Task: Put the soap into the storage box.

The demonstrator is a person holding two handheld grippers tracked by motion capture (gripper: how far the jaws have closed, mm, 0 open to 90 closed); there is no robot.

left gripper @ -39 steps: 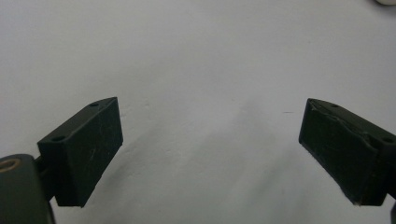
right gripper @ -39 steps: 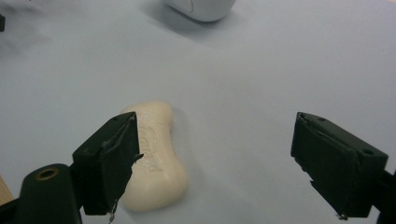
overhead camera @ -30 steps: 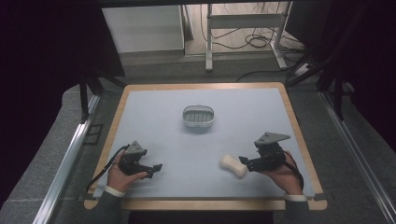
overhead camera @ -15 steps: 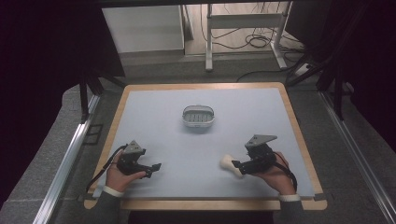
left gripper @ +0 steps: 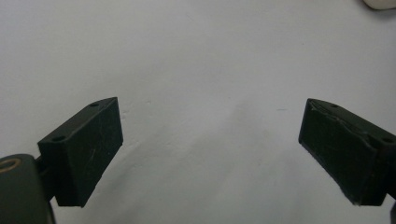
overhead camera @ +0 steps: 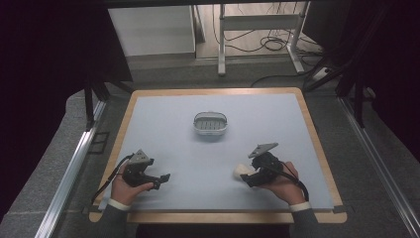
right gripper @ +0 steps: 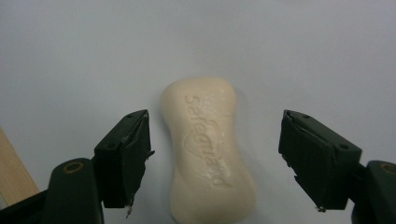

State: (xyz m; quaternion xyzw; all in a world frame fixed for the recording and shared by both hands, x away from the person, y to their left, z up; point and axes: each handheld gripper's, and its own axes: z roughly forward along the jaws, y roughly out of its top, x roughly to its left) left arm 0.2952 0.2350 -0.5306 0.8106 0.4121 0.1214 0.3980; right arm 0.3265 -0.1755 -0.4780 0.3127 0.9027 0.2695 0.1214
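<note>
The cream, waisted bar of soap [right gripper: 208, 149] with an embossed brand name lies flat on the pale blue desk [overhead camera: 213, 158] between the spread jaws of the right tool [right gripper: 215, 158], touching neither pad. The left tool [left gripper: 210, 154] is also released, over bare matte surface near the desk's wooden front edge. A small grey oval slatted soap dish [overhead camera: 210, 124] sits well apart, mid-desk.

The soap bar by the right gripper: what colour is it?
Cream, with an embossed brand word; the soap bar shows best in the right gripper view.
</note>
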